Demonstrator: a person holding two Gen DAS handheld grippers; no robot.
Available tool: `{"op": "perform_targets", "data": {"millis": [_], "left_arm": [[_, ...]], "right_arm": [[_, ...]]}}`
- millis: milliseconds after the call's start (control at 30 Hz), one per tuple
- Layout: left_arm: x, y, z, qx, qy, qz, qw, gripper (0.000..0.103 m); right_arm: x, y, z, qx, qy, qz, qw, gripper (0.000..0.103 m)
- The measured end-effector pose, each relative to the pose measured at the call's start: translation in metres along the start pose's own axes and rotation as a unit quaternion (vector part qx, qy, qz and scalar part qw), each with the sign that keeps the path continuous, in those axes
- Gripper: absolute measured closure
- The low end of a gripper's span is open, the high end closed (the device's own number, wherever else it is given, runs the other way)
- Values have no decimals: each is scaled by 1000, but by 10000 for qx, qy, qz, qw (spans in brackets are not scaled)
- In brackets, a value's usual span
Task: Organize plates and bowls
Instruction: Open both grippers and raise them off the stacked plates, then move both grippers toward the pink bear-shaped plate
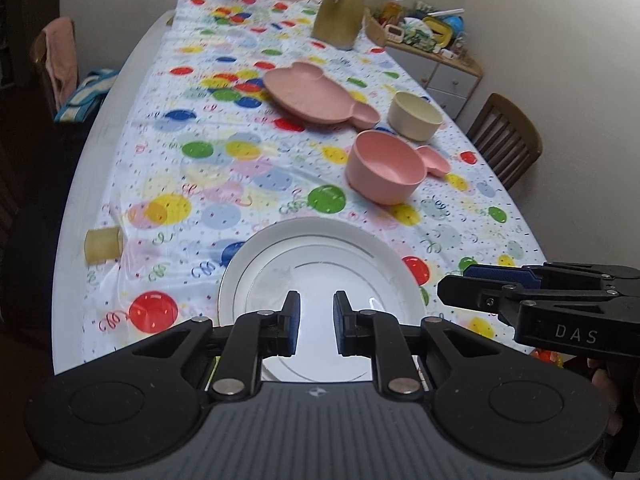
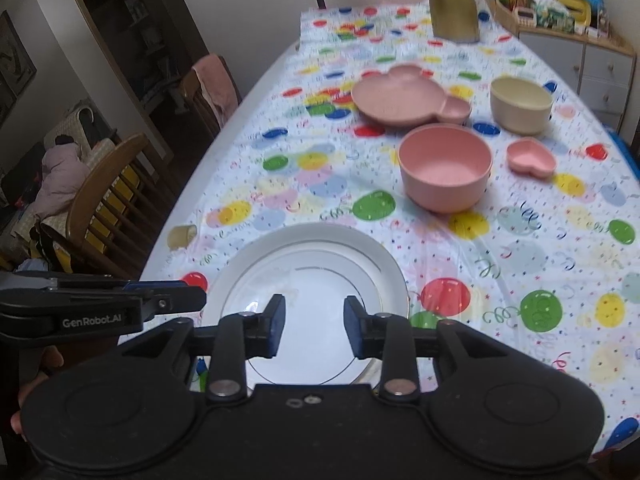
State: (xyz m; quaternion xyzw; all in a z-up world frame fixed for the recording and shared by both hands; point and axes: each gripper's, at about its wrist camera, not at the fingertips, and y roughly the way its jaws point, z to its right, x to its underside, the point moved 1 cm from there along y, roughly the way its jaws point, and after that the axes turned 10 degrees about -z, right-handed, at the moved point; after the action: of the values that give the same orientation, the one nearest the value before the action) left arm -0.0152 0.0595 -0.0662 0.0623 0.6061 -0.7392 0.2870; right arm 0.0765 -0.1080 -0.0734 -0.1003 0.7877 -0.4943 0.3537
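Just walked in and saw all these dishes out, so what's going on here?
A person holds two grippers above a white plate near the table's edge. The left gripper and the right gripper grip nothing. Beyond sit a pink bowl, cream bowl and bear-shaped pink plate, not yet stacked.

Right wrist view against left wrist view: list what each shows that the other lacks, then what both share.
Only the right wrist view: a dark shelf unit and a person in pink at far left. Only the left wrist view: a striped blue cloth beside the table. Both: the white plate, pink bowl, cream bowl, bear-shaped pink plate, small pink dish, gold jug, and both grippers, empty, above the plate.
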Motion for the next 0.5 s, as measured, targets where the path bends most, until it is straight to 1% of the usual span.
{"op": "perform_targets", "data": {"millis": [67, 167, 267, 333, 400, 500], "left_arm": [[-2, -4, 5, 18, 71, 78, 9999, 82], [-7, -9, 12, 37, 155, 182, 9997, 76], [-13, -11, 18, 25, 216, 257, 9994, 67], [-18, -11, 22, -16, 207, 313, 9993, 50], [-23, -13, 27, -46, 255, 400, 9989, 47], [-33, -9, 32, -138, 283, 443, 9985, 46]], "right_arm": [[0, -7, -3, 47, -16, 92, 9999, 68], [0, -17, -6, 103, -41, 225, 9997, 63], [-2, -26, -7, 186, -62, 362, 9992, 55], [-3, -32, -6, 252, -63, 452, 9986, 49], [-6, -37, -3, 271, -51, 507, 9983, 45], [-11, -42, 1, 302, -77, 613, 9976, 37]]}}
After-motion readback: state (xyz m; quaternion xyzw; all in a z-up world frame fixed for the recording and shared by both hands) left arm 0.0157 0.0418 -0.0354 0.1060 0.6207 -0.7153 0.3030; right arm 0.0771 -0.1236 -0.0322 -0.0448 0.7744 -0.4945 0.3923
